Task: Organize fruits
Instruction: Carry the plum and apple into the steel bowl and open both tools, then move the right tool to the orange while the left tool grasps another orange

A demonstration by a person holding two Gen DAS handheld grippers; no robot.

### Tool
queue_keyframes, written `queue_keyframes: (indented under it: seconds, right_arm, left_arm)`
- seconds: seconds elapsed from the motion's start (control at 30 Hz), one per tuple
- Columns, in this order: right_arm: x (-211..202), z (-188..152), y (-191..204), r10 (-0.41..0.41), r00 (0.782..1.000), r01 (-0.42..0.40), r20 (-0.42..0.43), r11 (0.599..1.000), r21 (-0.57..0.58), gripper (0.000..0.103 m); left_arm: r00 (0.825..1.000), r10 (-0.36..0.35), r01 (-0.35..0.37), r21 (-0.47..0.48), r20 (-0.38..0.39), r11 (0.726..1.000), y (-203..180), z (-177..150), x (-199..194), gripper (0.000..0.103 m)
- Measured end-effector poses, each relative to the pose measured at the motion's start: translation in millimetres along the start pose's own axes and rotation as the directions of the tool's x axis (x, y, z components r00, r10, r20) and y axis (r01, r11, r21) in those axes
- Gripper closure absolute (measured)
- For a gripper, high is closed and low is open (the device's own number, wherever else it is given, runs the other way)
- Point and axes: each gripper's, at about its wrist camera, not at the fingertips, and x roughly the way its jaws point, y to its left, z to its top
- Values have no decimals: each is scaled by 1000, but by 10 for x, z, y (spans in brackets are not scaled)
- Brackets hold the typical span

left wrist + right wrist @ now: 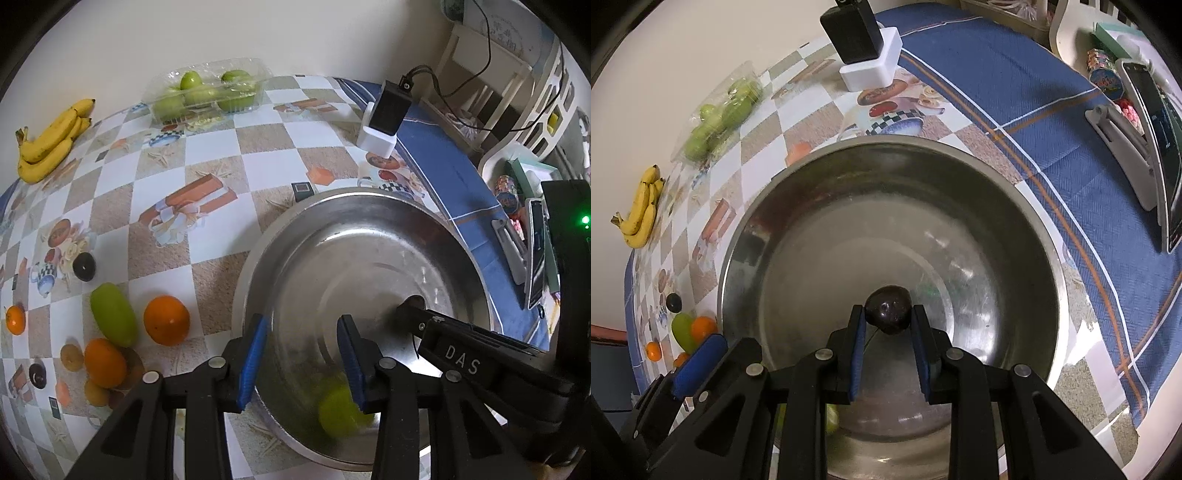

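Note:
A steel bowl point(369, 229) stands on the checked tablecloth; it fills the right wrist view point(812, 206) too. My left gripper point(303, 354) is open over the bowl's near left rim, with a blurred green fruit point(340, 410) lying in the bowl just below its fingers. My right gripper point(888, 325) is shut on a dark plum point(888, 310) and holds it over the middle of the bowl. Its black arm point(461, 354) shows in the left wrist view. Loose fruit lies left of the bowl: a green mango point(112, 317), oranges point(166, 319), a dark plum point(84, 266).
Bananas point(50, 142) lie at the far left near the wall. A clear tray of green fruit point(207, 92) stands at the back. A black device on a white stand point(388, 114) is behind the bowl. A phone on a holder point(1156, 147) stands to the right on the blue cloth.

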Motion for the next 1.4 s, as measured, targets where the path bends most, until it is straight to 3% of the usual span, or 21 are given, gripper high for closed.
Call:
queue_keyframes:
  seconds: [0.1,0.2,0.37,0.6,0.67,0.73,0.77,0.9,1.1,1.2,1.3,1.4]
  right_arm:
    - [-18,7,11,-2,1000,2,-1,1000,0,74]
    - [-39,10,12,2,1000,-2,0,1000,3,61]
    - [-88,15,54,9,1000,-9,15,1000,-6,61]
    - [-53,-23,216,-15,1000,15,-2,997,-75,61]
    - [-54,-46,293,-39,999,40,8,993,-108,58]
    - [-59,-74,393,-42,999,45,17,988,-149,48]
    - [-57,-86,431,-34,999,37,18,986,-161,46]
    - [-60,-146,541,-6,1000,9,17,980,-197,34]
    - [-53,-222,654,22,1000,-18,13,970,-242,21]
    - [-66,-261,713,24,999,-17,24,964,-267,20]
    - [-57,-281,764,37,999,-27,30,959,-283,6]
    - [-48,-308,819,41,998,-28,38,953,-302,1]
  left_arm:
    - [1000,-3,4,-18,8,1000,39,23,-55,59]
    - [1000,17,-16,-36,5,999,103,37,-87,54]
    - [997,65,-70,-147,-39,987,373,24,-88,50]
    - [975,185,-217,-330,-128,918,959,-85,-59,31]
    - [976,186,-215,-377,-111,901,1102,-119,-113,25]
    - [968,221,-249,-410,-115,877,1205,-138,-165,7]
    - [966,232,-258,-428,-113,866,1264,-153,-189,6]
    - [970,213,-242,-489,-116,838,1441,-218,-244,3]
    - [963,245,-267,-533,-115,803,1634,-258,-326,0]
    - [958,268,-282,-547,-108,788,1727,-267,-380,0]
    - [944,316,-313,-550,-93,775,1824,-284,-467,0]
    - [927,368,-345,-546,-71,763,1919,-301,-571,0]
